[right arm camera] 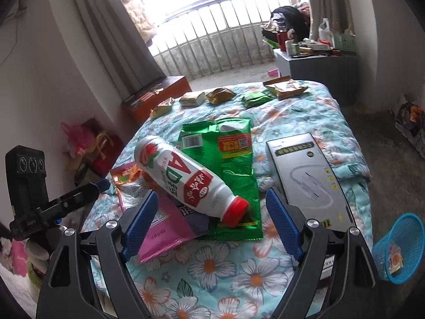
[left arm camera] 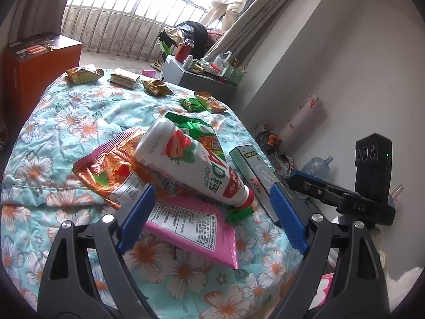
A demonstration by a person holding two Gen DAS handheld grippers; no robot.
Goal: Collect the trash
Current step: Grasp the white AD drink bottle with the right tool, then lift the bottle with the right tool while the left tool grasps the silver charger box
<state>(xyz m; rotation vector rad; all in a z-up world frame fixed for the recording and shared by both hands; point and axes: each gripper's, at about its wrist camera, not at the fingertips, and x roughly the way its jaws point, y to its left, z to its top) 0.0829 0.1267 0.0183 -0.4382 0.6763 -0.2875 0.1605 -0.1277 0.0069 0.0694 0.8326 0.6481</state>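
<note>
While both grippers' fingers [left arm camera: 138, 207] gape empty, one bottle [right arm camera: 186, 178] tops three wrappers [right arm camera: 233, 159].

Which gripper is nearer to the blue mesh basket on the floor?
Right. The blue mesh basket sits just beside the right gripper. The left gripper is on the bed's opposite side.

White strawberry-print bottle [right arm camera: 183, 178] on its side atop green wrapper [right arm camera: 233, 159], pink packet [right arm camera: 164, 228].

White bottle [left arm camera: 191, 159] atop wrappers [left arm camera: 191, 223]
</note>
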